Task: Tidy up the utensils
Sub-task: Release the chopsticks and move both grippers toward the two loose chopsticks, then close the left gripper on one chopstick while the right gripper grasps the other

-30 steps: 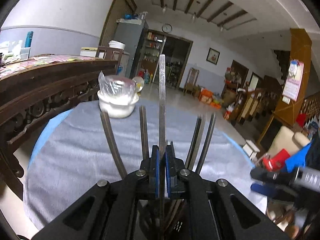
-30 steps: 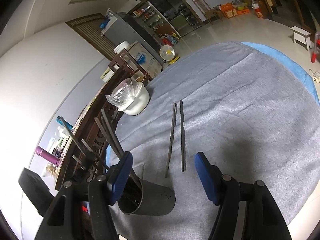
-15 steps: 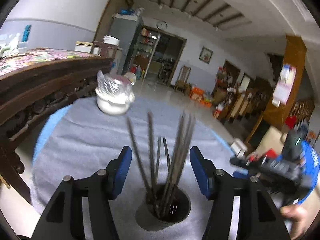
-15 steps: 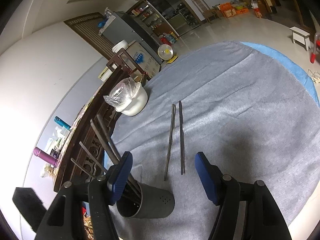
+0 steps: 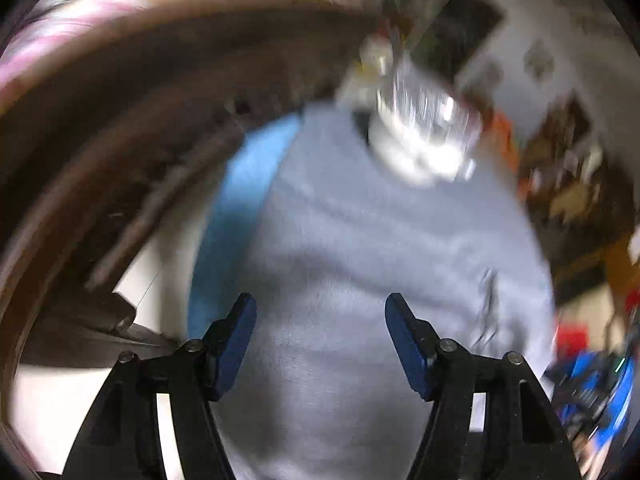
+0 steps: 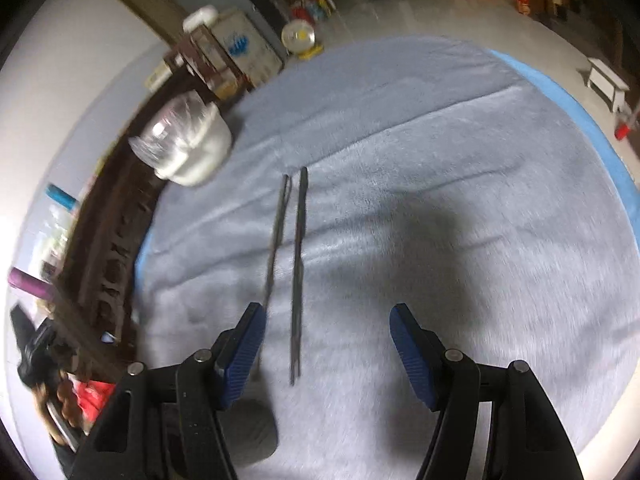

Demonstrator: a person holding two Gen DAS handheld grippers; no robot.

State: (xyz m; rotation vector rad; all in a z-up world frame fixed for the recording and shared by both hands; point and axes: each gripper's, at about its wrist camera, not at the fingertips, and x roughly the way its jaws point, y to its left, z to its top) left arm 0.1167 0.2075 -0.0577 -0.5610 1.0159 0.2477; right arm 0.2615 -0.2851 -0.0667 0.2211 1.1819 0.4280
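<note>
The right gripper (image 6: pixel 324 340) has its jaws spread, nothing pinched. Two chopsticks (image 6: pixel 298 276) lie side by side on the grey cloth (image 6: pixel 460 220), running away from the jaws. The right-hand stick reaches in between the blue pads (image 6: pixel 412 356), nearer the left pad and touching neither. The left-hand stick runs down to the left pad's tip, and its near end is hidden behind that pad. Just below that pad sits a dark holder (image 6: pixel 256 428), mostly hidden by the gripper body.

The left gripper (image 5: pixel 320 344) is badly blurred. Its jaws have just been opening and stand apart over bare cloth, with nothing between them. The sticks show only as a faint smear off to its right. A white bowl (image 6: pixel 188 148) wrapped in clear plastic sits at the cloth's far edge, well apart from both grippers.
</note>
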